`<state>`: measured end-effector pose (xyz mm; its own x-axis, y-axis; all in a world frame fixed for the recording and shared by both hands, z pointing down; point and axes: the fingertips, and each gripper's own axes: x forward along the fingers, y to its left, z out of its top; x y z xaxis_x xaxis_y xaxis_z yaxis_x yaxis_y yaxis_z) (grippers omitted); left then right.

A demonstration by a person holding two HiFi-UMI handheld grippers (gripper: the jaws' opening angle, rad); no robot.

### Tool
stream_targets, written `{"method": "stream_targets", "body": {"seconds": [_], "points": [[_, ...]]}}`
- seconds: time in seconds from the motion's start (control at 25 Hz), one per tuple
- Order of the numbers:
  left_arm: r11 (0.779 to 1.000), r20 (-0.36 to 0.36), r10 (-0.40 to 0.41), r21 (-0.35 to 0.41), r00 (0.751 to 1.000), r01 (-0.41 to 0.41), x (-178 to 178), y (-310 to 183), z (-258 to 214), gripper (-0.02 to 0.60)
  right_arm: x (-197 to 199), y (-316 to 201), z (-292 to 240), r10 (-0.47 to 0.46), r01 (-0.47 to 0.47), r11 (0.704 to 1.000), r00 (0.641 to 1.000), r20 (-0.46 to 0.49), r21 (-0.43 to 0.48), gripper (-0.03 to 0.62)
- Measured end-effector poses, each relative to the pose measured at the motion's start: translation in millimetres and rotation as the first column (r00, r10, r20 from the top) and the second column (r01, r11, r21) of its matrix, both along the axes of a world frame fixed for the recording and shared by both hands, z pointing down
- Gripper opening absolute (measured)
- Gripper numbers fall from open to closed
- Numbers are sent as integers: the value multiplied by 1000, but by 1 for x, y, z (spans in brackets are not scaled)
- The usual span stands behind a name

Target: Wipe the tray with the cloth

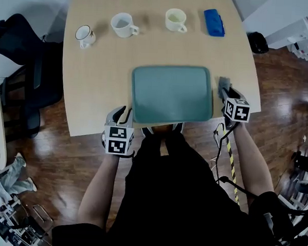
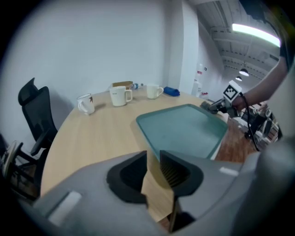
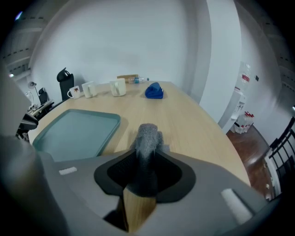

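Right gripper view shows your right tongs (image 3: 146,162) spread wide around the grey cloth (image 3: 147,136), not pinching it; it lies on the table (image 3: 198,124) just right of the tray (image 3: 76,131). Your left tongs (image 2: 154,160) stand open and empty. Likely next: pinch the cloth and sweep it across the tray.

Right of the tray (image 3: 73,131), the right gripper (image 1: 226,93) hides the cloth's (image 3: 147,138) lower part; far beyond the tray, a brown item (image 3: 127,78) is too small to tell.
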<state>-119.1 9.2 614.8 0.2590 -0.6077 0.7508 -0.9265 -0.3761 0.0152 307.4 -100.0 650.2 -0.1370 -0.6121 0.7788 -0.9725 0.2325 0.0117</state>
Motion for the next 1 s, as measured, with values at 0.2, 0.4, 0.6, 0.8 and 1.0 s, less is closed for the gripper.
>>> {"method": "stream_targets", "body": {"seconds": [0.2,0.4,0.6,0.8,1.0], "points": [[998,-1,14,-55,1000,-14,3,6,19,92,-25,-12,-23,39,-48,995,993,112,86,31],[993,-24,29,-111,999,-31,12,11,30,68,-75,-30,-15,-67,67,997,998,-17,45,31],[992,-12,61,-111,998,-62,23,12,31,28,-100,-55,-9,-60,58,998,988,-139,-19,30],[991,-87,47,-125,995,-58,21,13,31,26,-180,-50,5,-191,183,980,974,-122,-73,29],[984,-110,88,-143,990,-104,22,17,32,28,-284,-36,1,-285,285,956,958,12,-73,29]]}}
